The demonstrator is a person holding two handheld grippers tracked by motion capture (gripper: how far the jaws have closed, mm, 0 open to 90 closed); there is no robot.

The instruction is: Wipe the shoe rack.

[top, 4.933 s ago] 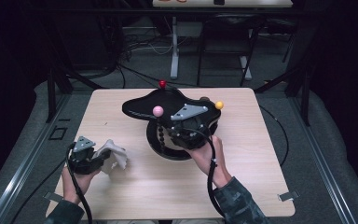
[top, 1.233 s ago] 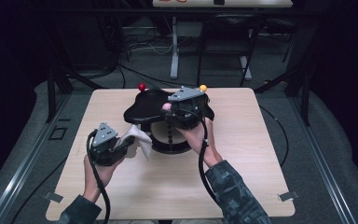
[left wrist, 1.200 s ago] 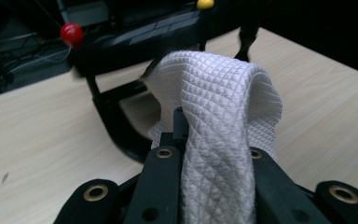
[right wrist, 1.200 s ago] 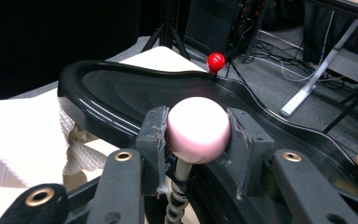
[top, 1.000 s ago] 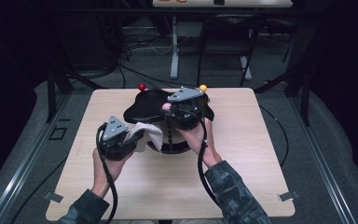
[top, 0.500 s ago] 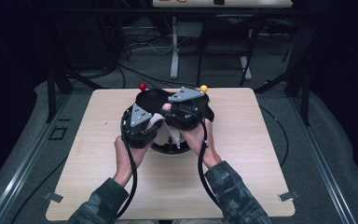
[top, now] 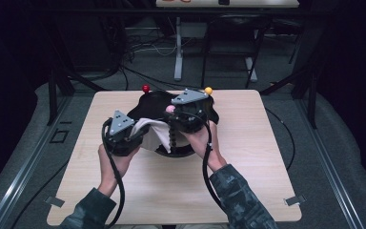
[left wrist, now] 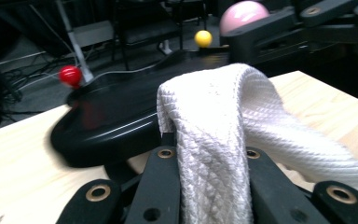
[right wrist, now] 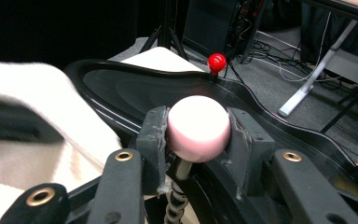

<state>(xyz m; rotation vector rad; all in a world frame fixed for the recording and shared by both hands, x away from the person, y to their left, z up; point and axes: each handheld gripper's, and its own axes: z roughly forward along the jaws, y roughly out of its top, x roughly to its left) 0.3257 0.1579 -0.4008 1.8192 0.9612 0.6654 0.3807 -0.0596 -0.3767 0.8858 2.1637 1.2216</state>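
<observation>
I hold the left claw (top: 132, 130) pressed together on the white cloth (top: 155, 130); in the left gripper view the cloth (left wrist: 214, 140) rises from between its jaws and drapes over to the right. I hold the right claw (top: 171, 110) pinching the pink ball (right wrist: 198, 127), which sits on a short stalk at the near edge of the black curved tray (top: 155, 102).

The tray stands raised on a stand at the middle of the bench (top: 267, 181), toward its far edge, with a red ball (top: 146, 88) at its far-left rim and a yellow ball (top: 208, 90) at its far-right rim.

The relation that governs the next move: the tray's black top lies just to the far right of the left claw, with its long axis running left to right across the bench. The cloth already bridges from the left claw to the tray's near-left edge. The left claw is the nearer one to the unwiped left portion; the right claw steadies the tray from the near middle. My judgement: the wipe should travel along the long axis, away from the left rim.
</observation>
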